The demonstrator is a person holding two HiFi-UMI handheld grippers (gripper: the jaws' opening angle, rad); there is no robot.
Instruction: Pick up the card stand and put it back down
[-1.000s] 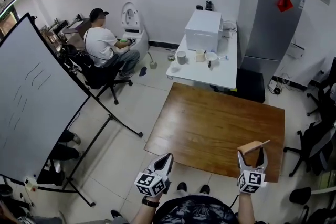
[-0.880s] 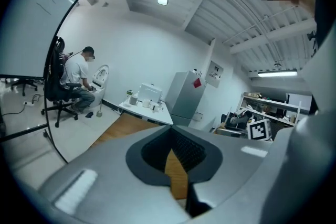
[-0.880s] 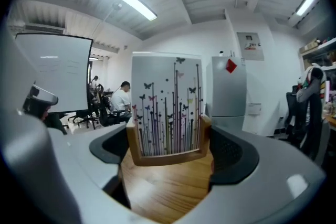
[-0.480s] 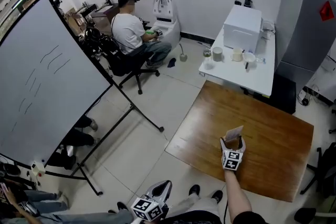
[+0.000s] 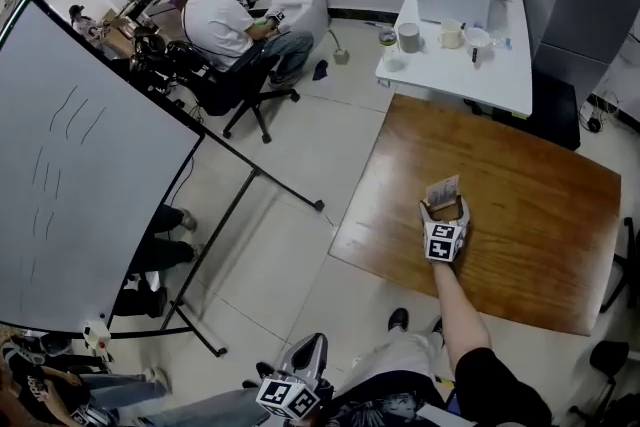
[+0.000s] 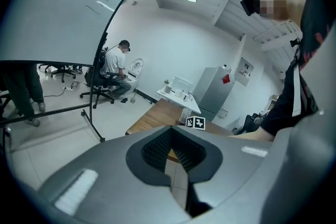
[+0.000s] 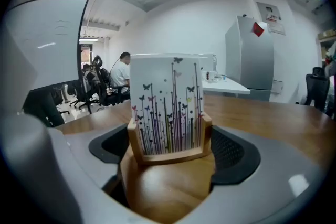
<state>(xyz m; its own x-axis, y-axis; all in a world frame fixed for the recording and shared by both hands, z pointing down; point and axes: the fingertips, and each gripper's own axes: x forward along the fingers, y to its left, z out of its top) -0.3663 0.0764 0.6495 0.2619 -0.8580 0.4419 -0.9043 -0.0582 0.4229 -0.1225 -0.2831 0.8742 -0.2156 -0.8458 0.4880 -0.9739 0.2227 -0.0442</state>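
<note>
Where the right tool (image 5: 444,210) reaches out over the wooden worktop (image 5: 520,185), the card stand (image 7: 169,113) sits upright between its jaws, gripped on both sides at the base. The jaws are closed only as far as the stand's width allows. The stand is a pale wooden frame with low side posts, holding a white card (image 7: 167,97) printed with thin dark stems and small coloured butterflies. Its base seems to rest on or just above the glossy brown wood, but the tool's grey body hides the underside. From the head view the stand (image 5: 443,198) is small, near the worktop's left edge.

Well apart, low by the person's body, the left tool (image 5: 310,352) has its ribbed black pads (image 6: 157,148) drawn together with nothing between them. Beyond stands a large whiteboard (image 5: 80,175) on a wheeled frame.
</note>
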